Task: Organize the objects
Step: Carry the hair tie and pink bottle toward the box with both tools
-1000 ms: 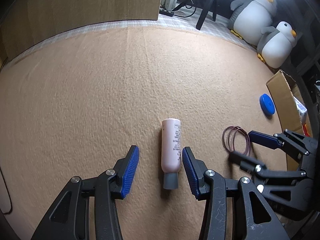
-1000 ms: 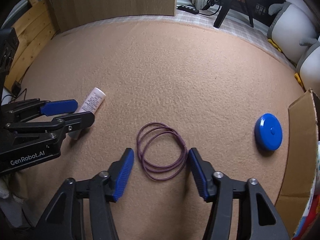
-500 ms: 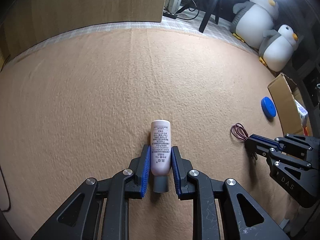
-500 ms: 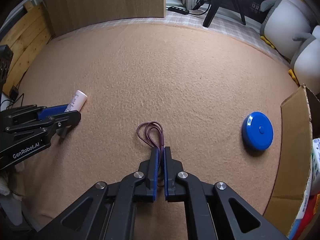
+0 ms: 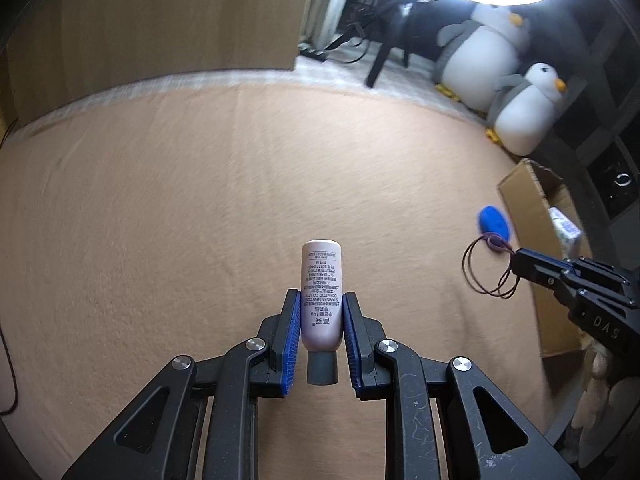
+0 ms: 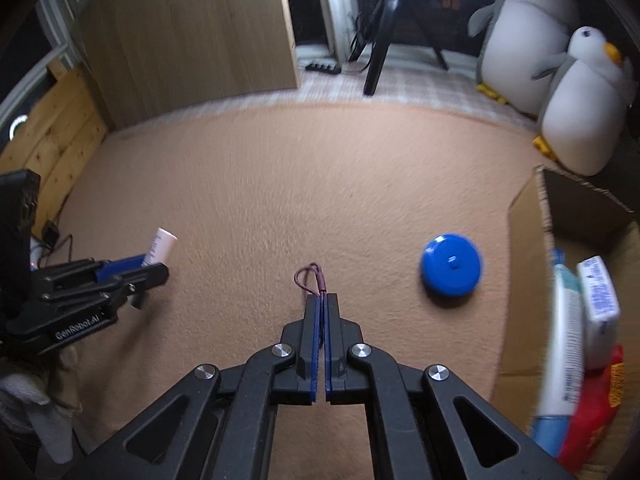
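Two grabs landed at pretty much the same time, so here's the rundown, big stuff first. Tan carpet (image 5: 200, 220) fills most of both views. At about 3 o'clock in the right wrist view sits the open box (image 6: 528, 280), already holding a few packages, and that's my guess for where everything ends up.

Left gripper (image 5: 320, 332) went from wide open around the bottle (image 5: 321, 296) to clamped on its lower body, cap end toward the camera. The bottle was flat on the carpet a second ago and now it's off the floor, sticking out toward 12 o'clock.

Right gripper (image 6: 321, 312) did the same with the bands (image 6: 310, 278). They lay as a loose ring between open jaws before; now the jaws are pinched fully together on one side of the loops, and the left wrist view shows them dangling clear of the carpet at about 3 o'clock.

Blue disc (image 6: 451, 266) hasn't budged, sitting on the carpet at 2 o'clock just beside the box.

So the pickup looks done for both, and next is probably carrying them over to the box. The thin bands seem the likelier to slip.
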Available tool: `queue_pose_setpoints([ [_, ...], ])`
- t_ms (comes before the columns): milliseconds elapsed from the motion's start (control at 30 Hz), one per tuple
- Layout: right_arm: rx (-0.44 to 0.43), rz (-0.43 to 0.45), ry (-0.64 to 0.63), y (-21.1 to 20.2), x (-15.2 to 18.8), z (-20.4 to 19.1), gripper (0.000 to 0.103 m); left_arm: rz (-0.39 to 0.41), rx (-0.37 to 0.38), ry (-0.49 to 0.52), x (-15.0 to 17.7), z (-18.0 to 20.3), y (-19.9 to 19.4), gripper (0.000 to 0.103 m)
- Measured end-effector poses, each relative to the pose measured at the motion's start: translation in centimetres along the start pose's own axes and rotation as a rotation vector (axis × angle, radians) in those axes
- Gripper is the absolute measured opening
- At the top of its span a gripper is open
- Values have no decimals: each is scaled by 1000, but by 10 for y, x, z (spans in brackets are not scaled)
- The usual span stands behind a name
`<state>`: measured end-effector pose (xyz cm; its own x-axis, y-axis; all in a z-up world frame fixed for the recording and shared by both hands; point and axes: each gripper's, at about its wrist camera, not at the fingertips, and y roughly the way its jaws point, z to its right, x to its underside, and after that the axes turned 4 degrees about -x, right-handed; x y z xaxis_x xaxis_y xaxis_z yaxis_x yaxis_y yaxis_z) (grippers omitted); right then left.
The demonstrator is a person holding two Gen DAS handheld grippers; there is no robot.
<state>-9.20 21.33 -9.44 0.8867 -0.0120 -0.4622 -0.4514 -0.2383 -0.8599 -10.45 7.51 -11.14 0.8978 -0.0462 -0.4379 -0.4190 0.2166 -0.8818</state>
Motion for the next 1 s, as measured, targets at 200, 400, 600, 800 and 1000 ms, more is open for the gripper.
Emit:
queue_pose_setpoints([
  [200,12,82,30,-41,-3,21,2,34,40,50,-12,39,-15,22],
  [400,43,140,66,-77,4,51,2,63,73,126,-24,90,-22,22],
  [600,90,180,110,-105,14,86,2,83,93,218,-29,151,-25,22],
  [800,133,200,156,-125,27,120,2,92,127,295,-34,210,-22,22],
  [1000,158,209,196,-137,39,148,2,88,160,360,-34,259,-13,22],
])
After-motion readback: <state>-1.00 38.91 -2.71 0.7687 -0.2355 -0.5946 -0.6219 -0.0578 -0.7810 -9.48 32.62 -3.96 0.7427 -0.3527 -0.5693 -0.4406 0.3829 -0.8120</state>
